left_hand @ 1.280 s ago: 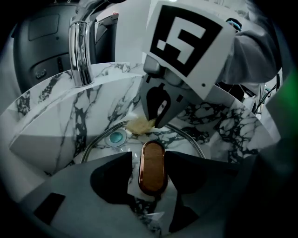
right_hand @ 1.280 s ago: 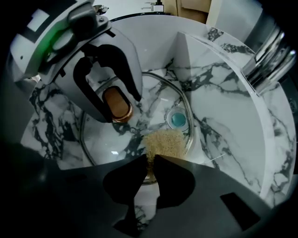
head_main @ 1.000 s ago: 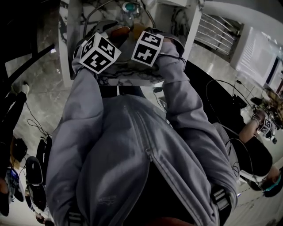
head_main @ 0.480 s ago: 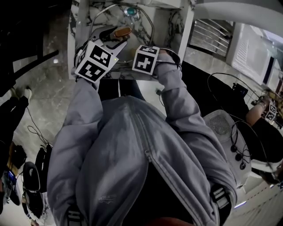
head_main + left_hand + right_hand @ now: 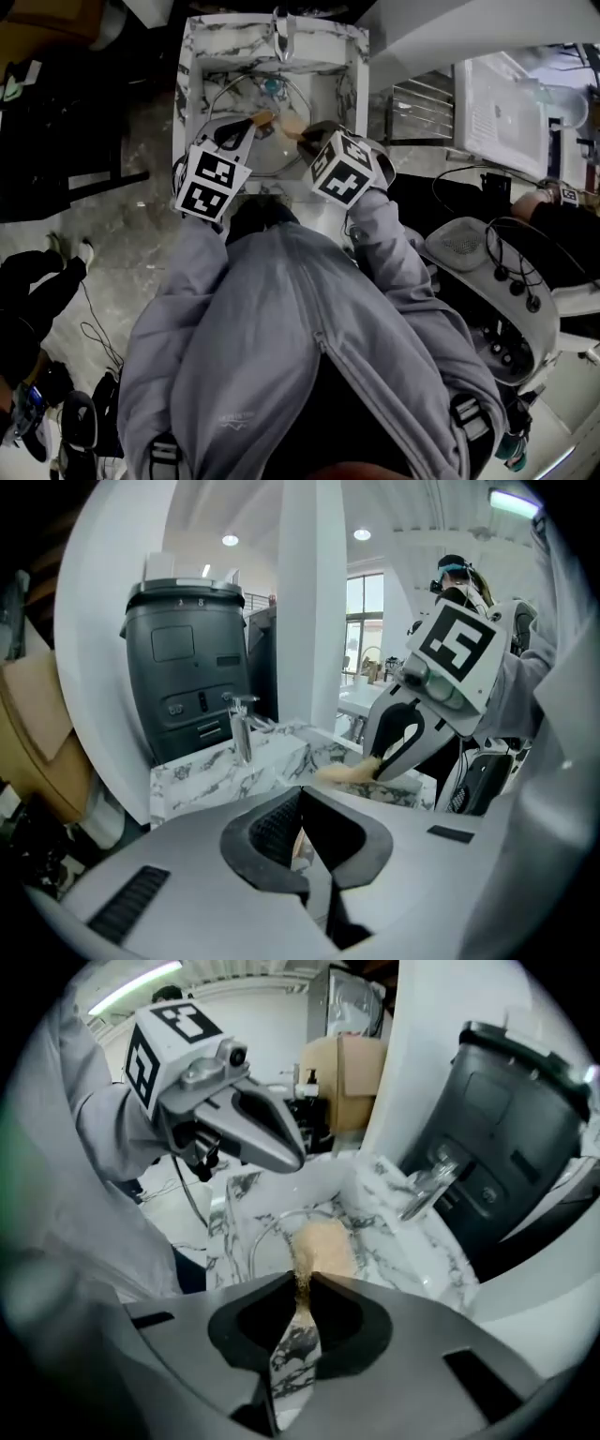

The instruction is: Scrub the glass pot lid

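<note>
Right gripper view: clamped on tan sponge point(image 5: 322, 1241) with fingers point(image 5: 349, 1321) of right gripper point(image 5: 302, 1283); just snapped closed on nothing at left gripper point(image 5: 298, 808). Bring sponge flat down onto glass pot lid point(image 5: 265, 155) below in marble sink point(image 5: 192, 56); steady the rim, scrub in circles.

Marble sink point(image 5: 199, 52): glass pot lid point(image 5: 251, 150) in basin, faucet point(image 5: 282, 39).

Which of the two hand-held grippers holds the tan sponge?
The right hand-held gripper: its jaws pinch the tan sponge. The left hand-held gripper just closed on nothing.
</note>
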`<state>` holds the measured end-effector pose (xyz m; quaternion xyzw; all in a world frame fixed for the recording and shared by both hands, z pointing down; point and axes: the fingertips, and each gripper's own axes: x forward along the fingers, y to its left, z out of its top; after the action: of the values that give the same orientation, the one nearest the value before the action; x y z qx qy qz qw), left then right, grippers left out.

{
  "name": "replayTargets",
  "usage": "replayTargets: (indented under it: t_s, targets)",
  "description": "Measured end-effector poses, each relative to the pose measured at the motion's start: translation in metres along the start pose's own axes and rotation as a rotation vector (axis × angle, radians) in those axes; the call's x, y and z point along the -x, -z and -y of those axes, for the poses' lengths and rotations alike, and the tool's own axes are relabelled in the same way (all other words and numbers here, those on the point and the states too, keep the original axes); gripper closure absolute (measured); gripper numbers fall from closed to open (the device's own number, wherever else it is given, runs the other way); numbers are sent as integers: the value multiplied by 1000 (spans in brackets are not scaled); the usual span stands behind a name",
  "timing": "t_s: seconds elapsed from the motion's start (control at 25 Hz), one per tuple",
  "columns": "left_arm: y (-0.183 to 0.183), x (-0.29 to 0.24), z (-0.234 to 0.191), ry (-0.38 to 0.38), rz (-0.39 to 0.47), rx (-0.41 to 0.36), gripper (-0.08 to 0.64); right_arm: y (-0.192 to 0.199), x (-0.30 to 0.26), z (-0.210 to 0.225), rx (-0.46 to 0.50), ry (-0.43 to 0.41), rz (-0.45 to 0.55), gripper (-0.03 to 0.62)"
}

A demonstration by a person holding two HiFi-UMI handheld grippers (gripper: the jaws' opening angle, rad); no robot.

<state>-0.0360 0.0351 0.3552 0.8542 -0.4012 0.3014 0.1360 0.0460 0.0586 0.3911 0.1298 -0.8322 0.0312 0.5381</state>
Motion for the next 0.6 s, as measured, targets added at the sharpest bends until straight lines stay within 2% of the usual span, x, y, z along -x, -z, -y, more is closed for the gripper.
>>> replayTargets:
  t_s: [0.16, 0.32, 0.48, 0.6]
  targets:
    - [-49, 42, 5, -101, 139, -42, 543, -37, 79, 24, -40, 240, 231, 532]
    - [-95, 83, 15, -170, 316, 0, 543, -56, 150, 37, -130, 438, 469, 532]
    - [-125, 118, 24, -241, 457, 30, 543, -65, 204, 40, -246, 559, 696, 532]
    - [-135, 134, 32, -273, 520, 50, 543, -62, 226, 37, -360, 588, 831, 532]
